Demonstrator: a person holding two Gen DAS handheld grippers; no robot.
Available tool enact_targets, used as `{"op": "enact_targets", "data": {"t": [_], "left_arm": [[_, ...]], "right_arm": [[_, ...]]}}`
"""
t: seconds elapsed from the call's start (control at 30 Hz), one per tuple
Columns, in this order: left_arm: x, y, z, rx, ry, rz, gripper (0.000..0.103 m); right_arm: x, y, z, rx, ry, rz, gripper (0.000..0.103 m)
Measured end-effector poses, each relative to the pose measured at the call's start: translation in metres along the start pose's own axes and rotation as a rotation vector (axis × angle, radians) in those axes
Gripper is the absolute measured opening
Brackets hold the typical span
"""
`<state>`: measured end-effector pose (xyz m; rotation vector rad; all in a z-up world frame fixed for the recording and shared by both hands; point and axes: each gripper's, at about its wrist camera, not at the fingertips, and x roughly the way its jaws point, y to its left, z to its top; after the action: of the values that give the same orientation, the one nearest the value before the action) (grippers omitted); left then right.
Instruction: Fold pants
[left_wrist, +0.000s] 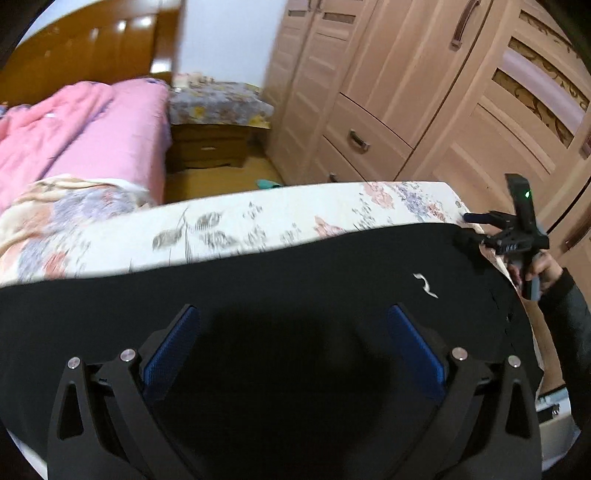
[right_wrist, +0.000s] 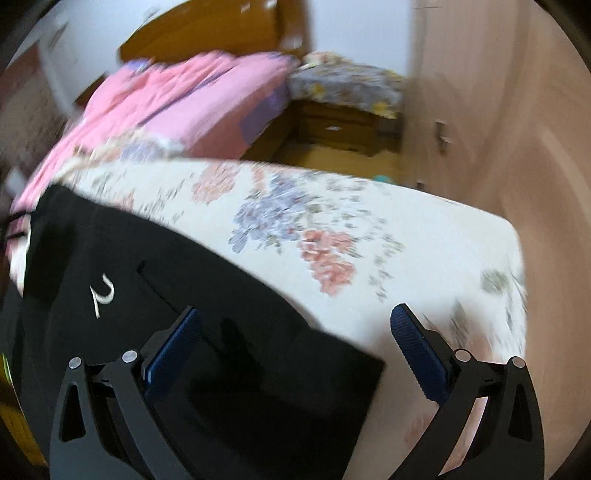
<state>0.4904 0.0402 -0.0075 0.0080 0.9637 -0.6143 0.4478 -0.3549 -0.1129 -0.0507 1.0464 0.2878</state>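
Note:
Black pants (left_wrist: 258, 295) with a small white logo (left_wrist: 425, 285) lie flat on a floral-covered table (left_wrist: 295, 218). My left gripper (left_wrist: 293, 314) is open and empty just above the pants' middle. My right gripper (right_wrist: 295, 317) is open and empty over the pants' right end (right_wrist: 258, 350), near a corner of the fabric. The right gripper also shows in the left wrist view (left_wrist: 476, 227) at the pants' far right corner, with the hand that holds it. The logo shows in the right wrist view (right_wrist: 101, 293).
A bed with pink bedding (left_wrist: 92, 129) stands to the left behind the table. A wooden nightstand (left_wrist: 210, 144) with a floral cloth is beyond it. A tall wardrobe (left_wrist: 424, 92) fills the right side. The table's right edge (right_wrist: 513, 258) is close to the wardrobe.

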Motion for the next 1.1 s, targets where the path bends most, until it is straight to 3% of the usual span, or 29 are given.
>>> {"op": "enact_targets", "data": {"t": [0.13, 0.23, 0.27, 0.3, 0.53, 0.63, 0.8, 0.83, 0.9, 0.93, 0.97, 1.1], "left_arm": [[0.024, 0.015, 0.020, 0.102, 0.056, 0.033, 0.101], [0.032, 0.015, 0.023, 0.187, 0.078, 0.026, 0.100], [0.035, 0.013, 0.024, 0.220, 0.089, 0.020, 0.099], [0.036, 0.012, 0.023, 0.242, 0.097, 0.016, 0.097], [0.047, -0.002, 0.028, 0.400, 0.148, -0.056, 0.095], [0.049, -0.010, 0.035, 0.474, 0.166, -0.097, 0.095], [0.056, -0.004, 0.052, 0.493, 0.208, -0.174, 0.094], [0.059, -0.001, 0.052, 0.477, 0.241, -0.211, 0.083], [0.068, -0.001, 0.044, 0.466, 0.328, -0.263, 0.049], [0.069, -0.003, 0.035, 0.483, 0.348, -0.243, 0.021], [0.067, -0.004, 0.030, 0.491, 0.340, -0.219, 0.015], [0.025, -0.010, 0.016, 0.469, 0.194, -0.128, 0.010]], "right_arm": [[0.011, 0.015, -0.001, -0.113, 0.034, 0.062, 0.087], [0.004, 0.021, -0.004, -0.157, 0.000, 0.101, 0.059], [0.001, 0.022, -0.007, -0.159, -0.008, 0.104, 0.039], [-0.008, 0.026, -0.010, -0.176, -0.037, 0.091, 0.008], [-0.105, 0.086, -0.058, -0.275, -0.341, -0.034, 0.008], [-0.127, 0.103, -0.077, -0.290, -0.408, -0.085, 0.008], [-0.145, 0.121, -0.106, -0.257, -0.448, -0.055, 0.008], [-0.145, 0.124, -0.108, -0.252, -0.452, -0.053, 0.008], [-0.141, 0.128, -0.111, -0.240, -0.440, -0.067, 0.008], [-0.137, 0.128, -0.110, -0.234, -0.432, -0.075, 0.008], [-0.135, 0.125, -0.108, -0.228, -0.425, -0.079, 0.008], [-0.125, 0.115, -0.096, -0.176, -0.395, -0.092, 0.008]]}}
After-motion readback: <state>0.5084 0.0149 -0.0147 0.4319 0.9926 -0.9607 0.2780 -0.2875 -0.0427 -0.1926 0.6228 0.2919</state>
